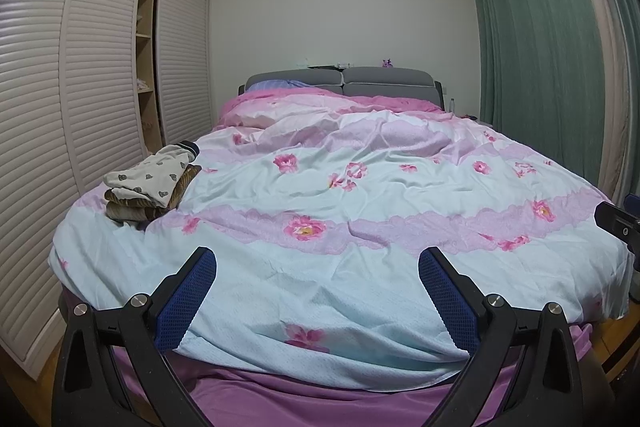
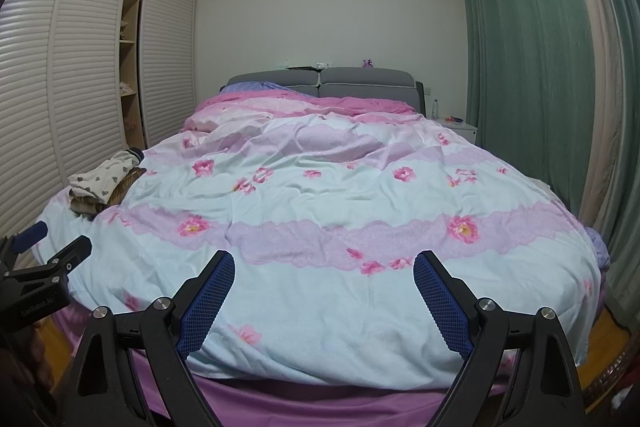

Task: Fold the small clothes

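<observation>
Nearest my lenses, both claws hang at the foot of the bed, spread wide with nothing between the blue pads. On my left wrist view the left gripper [image 1: 317,265] frames bare quilt; on the right wrist view the right gripper [image 2: 324,269] does the same, and the left tool pokes in at about nine o'clock.

What I have to fold sits at roughly ten o'clock in both views: a small pile of clothes [image 1: 152,183] near the left edge of the bed, well apart from both grippers. On top lies a white garment with dark hearts [image 1: 150,175], with a dark band at its far end; under it a brown striped piece [image 1: 136,209]. I judge them light, limp and floppy, likely to sag and slide off each other when lifted, so I would pinch the top piece at an edge or corner, one claw on each side, rather than grab the bunched middle. Whether the pile is already folded I cannot tell.

For a work surface I have the floral quilt [image 1: 320,195], pale blue and pink, soft and rumpled, so it will give under the fingers. At nine o'clock stands a louvred wardrobe [image 1: 100,67], at twelve a grey headboard [image 1: 340,79], at three green curtains [image 1: 540,27].
</observation>
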A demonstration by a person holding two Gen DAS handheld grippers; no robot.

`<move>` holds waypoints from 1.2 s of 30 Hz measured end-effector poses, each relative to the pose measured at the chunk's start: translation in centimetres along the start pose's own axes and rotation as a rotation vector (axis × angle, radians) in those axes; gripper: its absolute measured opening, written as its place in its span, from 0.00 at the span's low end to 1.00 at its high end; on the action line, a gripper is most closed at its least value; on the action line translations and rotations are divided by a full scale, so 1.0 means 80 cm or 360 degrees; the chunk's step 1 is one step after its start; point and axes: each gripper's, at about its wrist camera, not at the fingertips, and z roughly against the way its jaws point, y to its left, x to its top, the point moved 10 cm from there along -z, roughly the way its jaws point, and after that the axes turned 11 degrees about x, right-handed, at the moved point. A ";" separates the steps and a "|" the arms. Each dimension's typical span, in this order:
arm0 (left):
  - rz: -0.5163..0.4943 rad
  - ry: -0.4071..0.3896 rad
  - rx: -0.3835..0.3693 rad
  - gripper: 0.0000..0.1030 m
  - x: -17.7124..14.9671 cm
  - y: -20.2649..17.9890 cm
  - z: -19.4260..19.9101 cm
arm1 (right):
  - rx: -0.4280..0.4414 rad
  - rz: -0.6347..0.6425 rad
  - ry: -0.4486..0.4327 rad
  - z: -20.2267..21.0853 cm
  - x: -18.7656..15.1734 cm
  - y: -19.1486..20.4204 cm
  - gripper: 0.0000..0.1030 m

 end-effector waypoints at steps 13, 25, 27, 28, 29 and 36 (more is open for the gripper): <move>0.0002 0.0002 0.0000 1.00 0.000 0.000 0.000 | 0.0001 0.0001 0.0003 0.000 -0.001 -0.001 0.89; 0.0014 -0.0010 0.0020 1.00 0.001 0.000 0.003 | 0.0000 0.0003 -0.0001 0.000 -0.001 -0.001 0.89; 0.0020 -0.0006 0.0023 1.00 0.001 0.000 0.004 | 0.0002 0.0006 0.0001 -0.001 -0.001 -0.001 0.89; 0.0026 0.0002 0.0022 1.00 0.001 0.000 0.003 | 0.0002 0.0007 0.0000 -0.001 -0.001 -0.001 0.89; 0.0030 0.0008 0.0020 1.00 0.000 0.001 0.003 | 0.0003 0.0006 0.0000 -0.001 0.000 -0.001 0.89; 0.0097 0.0069 -0.0024 1.00 -0.006 -0.001 -0.003 | 0.0002 0.0005 0.0001 -0.001 -0.001 -0.001 0.89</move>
